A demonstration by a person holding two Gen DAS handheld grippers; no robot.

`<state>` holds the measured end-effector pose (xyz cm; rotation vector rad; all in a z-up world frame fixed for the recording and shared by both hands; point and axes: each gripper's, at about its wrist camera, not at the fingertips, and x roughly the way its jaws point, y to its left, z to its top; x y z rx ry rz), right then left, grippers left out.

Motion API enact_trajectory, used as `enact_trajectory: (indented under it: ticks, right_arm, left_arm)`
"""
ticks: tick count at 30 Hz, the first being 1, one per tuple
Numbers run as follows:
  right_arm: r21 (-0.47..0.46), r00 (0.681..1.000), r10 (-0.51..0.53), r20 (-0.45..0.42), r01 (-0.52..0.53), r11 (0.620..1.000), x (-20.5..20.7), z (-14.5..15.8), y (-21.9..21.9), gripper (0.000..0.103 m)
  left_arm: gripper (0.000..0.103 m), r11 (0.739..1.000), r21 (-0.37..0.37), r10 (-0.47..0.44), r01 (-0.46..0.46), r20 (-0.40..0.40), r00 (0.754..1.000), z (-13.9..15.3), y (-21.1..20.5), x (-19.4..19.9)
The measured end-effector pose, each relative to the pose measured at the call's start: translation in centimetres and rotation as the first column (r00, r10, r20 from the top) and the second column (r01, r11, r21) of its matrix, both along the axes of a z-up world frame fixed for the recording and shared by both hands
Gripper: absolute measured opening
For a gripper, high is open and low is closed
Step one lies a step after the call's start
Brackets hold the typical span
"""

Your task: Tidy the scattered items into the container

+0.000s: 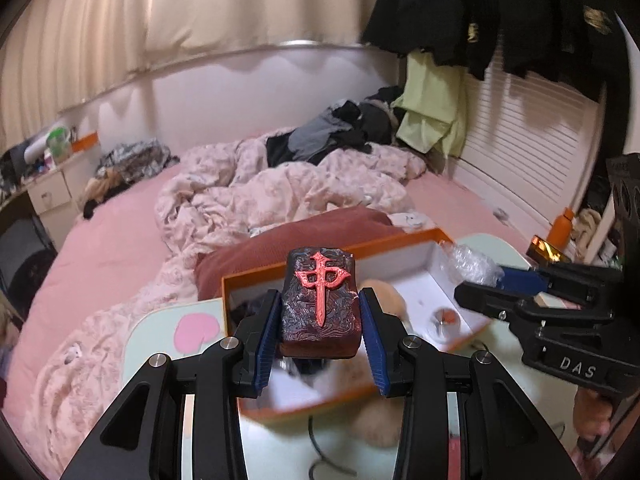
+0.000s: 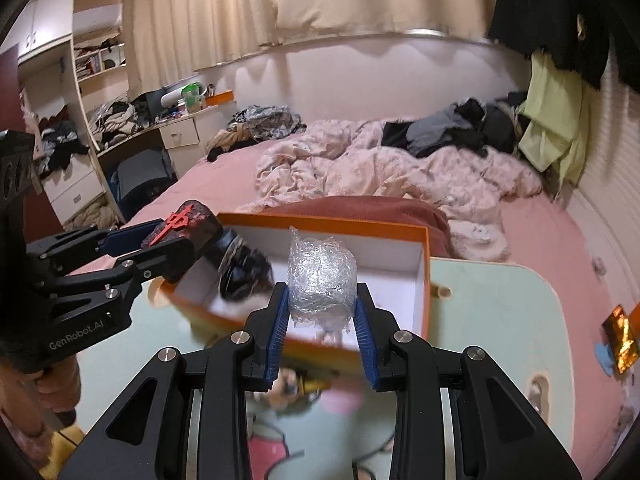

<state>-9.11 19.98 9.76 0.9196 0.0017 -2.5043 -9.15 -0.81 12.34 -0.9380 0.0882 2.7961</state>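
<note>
My left gripper (image 1: 320,316) is shut on a dark block with a red raised character (image 1: 319,304) and holds it over the orange box with a white inside (image 1: 400,246). It also shows in the right wrist view (image 2: 176,232) at the box's left end. My right gripper (image 2: 322,312) is shut on a wad of clear bubble wrap (image 2: 322,276) above the box's near wall (image 2: 316,346). In the left wrist view the right gripper (image 1: 486,280) reaches in from the right with the wrap (image 1: 470,262). A furry item (image 1: 386,294) and a small round object (image 1: 444,318) lie inside the box.
The box sits on a pale green folding table (image 2: 500,320) placed on a pink bed (image 1: 100,240) with a rumpled quilt (image 1: 280,188) and a red-brown cushion (image 1: 256,252). A shiny gold packet (image 2: 620,338) lies at the table's right edge. A cable (image 1: 320,452) runs on the table.
</note>
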Motion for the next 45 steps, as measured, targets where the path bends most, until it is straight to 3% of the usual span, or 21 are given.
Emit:
enact_trajectory:
  ticks: [3,7,8,10,12,13,16,20,22,26,33,36,42,45]
  right_arm:
    - [-0.027,0.997,-0.017,0.079,0.019,0.999,-3.0,-0.7,-0.2,0.033]
    - [0.006,0.989,-0.069,0.134,0.069,0.998,-6.0,-2.3,-0.5,0.033]
    - [0.010,0.986,-0.080,0.143,0.080,0.997,-6.5,-2.5,-0.5,0.033]
    - [0.010,0.982,-0.111,0.155,0.111,0.994,-7.0,-3.0,-0.1,0.034]
    - [0.011,0.979,-0.139,0.147,0.139,0.990,-7.2,-2.9,0.2,0.041]
    - [0.009,0.979,-0.152,0.135,0.152,0.988,-7.1,-2.7,0.5,0.052]
    - [-0.030,0.983,-0.156,0.094,0.160,0.987,-6.0,-1.7,1.3,0.066]
    - [-0.053,0.988,-0.152,0.040,0.154,0.987,-3.9,-0.3,1.9,0.067]
    - [-0.054,0.989,-0.146,0.024,0.147,0.988,-2.5,0.1,1.9,0.067]
    - [-0.030,0.991,-0.132,0.000,0.132,0.991,1.6,-0.1,1.5,0.071]
    - [0.099,0.992,-0.115,0.051,0.110,0.989,7.5,-4.9,0.7,0.072]
    - [0.164,0.990,-0.130,0.054,0.120,0.979,8.7,-6.4,0.3,0.072]
    - [0.204,0.987,-0.147,0.061,0.132,0.970,9.0,-7.6,0.4,0.072]
    - [0.216,0.983,-0.159,0.092,0.136,0.967,8.7,-8.6,0.6,0.072]
  left_arm:
    - [0.038,1.000,-0.002,0.013,-0.013,0.064,0.998,-1.1,0.6,-3.0]
    - [0.039,1.000,0.012,-0.008,0.007,0.120,0.993,-2.9,1.6,-5.0]
    - [0.041,1.000,0.017,-0.007,0.005,0.135,0.991,-3.3,1.7,-5.3]
    - [0.055,0.999,0.035,0.007,-0.013,0.147,0.989,-3.7,1.5,-5.5]
    - [0.064,0.998,0.058,0.009,-0.017,0.131,0.991,-3.5,1.2,-5.1]
    - [0.068,0.997,0.069,0.010,-0.019,0.119,0.993,-3.3,0.9,-4.8]
    - [0.074,0.995,0.095,0.009,-0.016,0.072,0.997,-2.0,0.0,-3.1]
    - [0.085,0.998,0.065,0.015,-0.016,0.009,1.000,-0.5,-0.7,-0.3]
    - [0.097,0.999,0.028,0.027,-0.026,-0.021,0.999,-0.2,-0.7,1.8]
    - [0.100,0.999,-0.034,0.011,-0.012,-0.033,0.999,-1.2,-0.4,6.0]
    - [0.100,0.998,-0.059,0.004,0.004,0.142,0.990,-8.0,0.3,10.1]
    - [0.100,0.995,-0.097,0.043,-0.030,0.135,0.990,-9.7,0.7,10.9]
    - [0.101,0.995,-0.084,0.064,-0.051,0.155,0.986,-11.0,0.9,11.1]
    - [0.102,0.997,-0.042,0.065,-0.059,0.163,0.985,-11.5,0.7,11.1]
